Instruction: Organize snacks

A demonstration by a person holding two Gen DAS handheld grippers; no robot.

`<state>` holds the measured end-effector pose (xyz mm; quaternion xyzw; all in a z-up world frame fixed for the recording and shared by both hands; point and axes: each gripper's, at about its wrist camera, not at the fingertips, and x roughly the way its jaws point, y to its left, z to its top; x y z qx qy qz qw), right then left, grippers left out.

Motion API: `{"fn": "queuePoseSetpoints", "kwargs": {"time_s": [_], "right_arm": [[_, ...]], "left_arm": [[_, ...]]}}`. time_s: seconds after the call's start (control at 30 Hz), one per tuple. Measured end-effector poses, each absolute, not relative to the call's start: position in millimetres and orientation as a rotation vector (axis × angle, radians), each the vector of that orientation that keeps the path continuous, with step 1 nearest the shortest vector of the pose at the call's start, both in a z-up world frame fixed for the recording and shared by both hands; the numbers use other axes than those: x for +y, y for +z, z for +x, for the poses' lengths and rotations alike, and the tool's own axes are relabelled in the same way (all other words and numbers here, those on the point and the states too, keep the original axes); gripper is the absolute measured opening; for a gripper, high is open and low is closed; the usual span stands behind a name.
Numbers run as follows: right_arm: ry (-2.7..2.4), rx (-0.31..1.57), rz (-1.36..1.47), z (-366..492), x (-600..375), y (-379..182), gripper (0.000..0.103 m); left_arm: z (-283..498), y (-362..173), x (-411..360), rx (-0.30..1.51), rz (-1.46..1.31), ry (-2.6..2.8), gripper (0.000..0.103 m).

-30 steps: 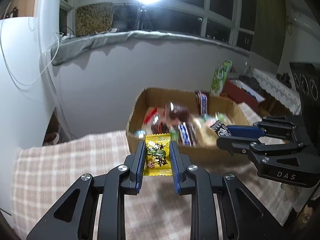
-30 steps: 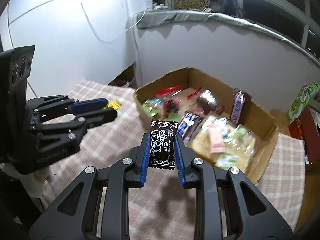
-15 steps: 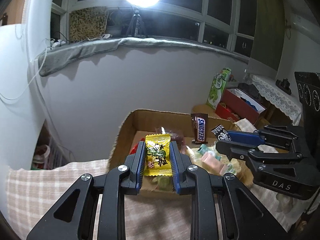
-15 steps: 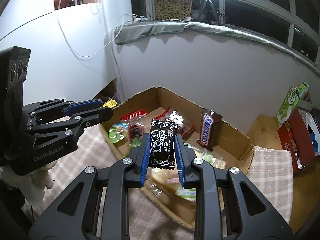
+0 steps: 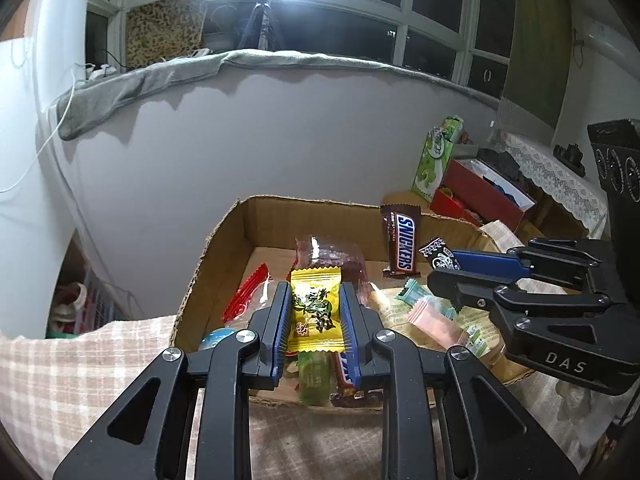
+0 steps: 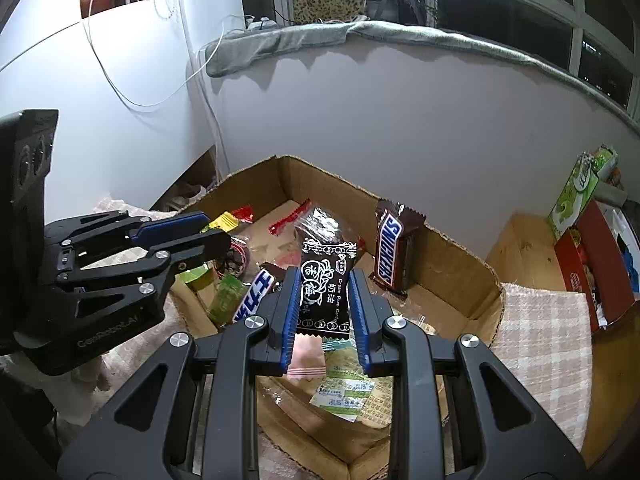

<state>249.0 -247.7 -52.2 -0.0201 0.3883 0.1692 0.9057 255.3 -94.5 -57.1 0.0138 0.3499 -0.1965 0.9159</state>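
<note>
Left claw [image 5: 316, 316] clamped on one yellow candy [image 5: 316, 308], glossy crinkled wrapper with zigzag ends and green-black print, held upright over near edge of box [image 5: 224, 236]. Right claw [image 6: 324, 308] clamped on one black candy [image 6: 325, 288], shiny film with white floral print and lettering, likewise upright above box interior. Blue ribbed pads [image 5: 282, 320] on black angular fingers. Open brown corrugated cardboard box, rough torn rims, sitting on bench under beige plaid woven cloth [image 5: 80, 364]. Inside, a loose heap: one brown Snickers bar [image 6: 394, 252] leaning upright against far wall, one red-edged clear packet [image 5: 246, 292], one pink sachet [image 5: 436, 320], green wrappers. Total count hard to tell.
</note>
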Motion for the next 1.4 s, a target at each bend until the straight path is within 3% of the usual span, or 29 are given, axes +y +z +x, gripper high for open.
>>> {"fn": "queuePoseSetpoints", "kwargs": {"time_s": [0.1,0.17,0.23,0.4,0.5,1.2,1.27,1.33,1.4], "right_arm": [[0.346,0.809,-0.041,251,-249,-56,0.026],[0.335,0.81,-0.044,252,-248,-56,0.033],[0.321,0.799,-0.052,251,-249,-55,0.056],[0.31,0.789,-0.066,248,-249,-52,0.061],[0.302,0.784,-0.074,246,-248,-51,0.07],[0.272,0.769,-0.092,221,-245,-32,0.071],[0.27,0.757,-0.1,215,-243,-27,0.077],[0.266,0.727,-0.107,205,-241,-20,0.092],[0.266,0.706,-0.114,197,-240,-14,0.092]], "left_arm": [[258,-58,-93,0.728,0.023,-0.389,0.023],[260,-59,-93,0.738,0.019,-0.385,0.033],[260,-61,-93,0.747,0.025,-0.384,0.043],[259,-59,-91,0.741,0.023,-0.376,0.043],[258,-57,-89,0.738,0.02,-0.373,0.043],[229,-38,-70,0.727,0.001,-0.345,0.044],[222,-35,-68,0.721,0.004,-0.341,0.044],[212,-32,-65,0.711,0.002,-0.336,0.044],[204,-30,-63,0.705,-0.003,-0.334,0.044]]}}
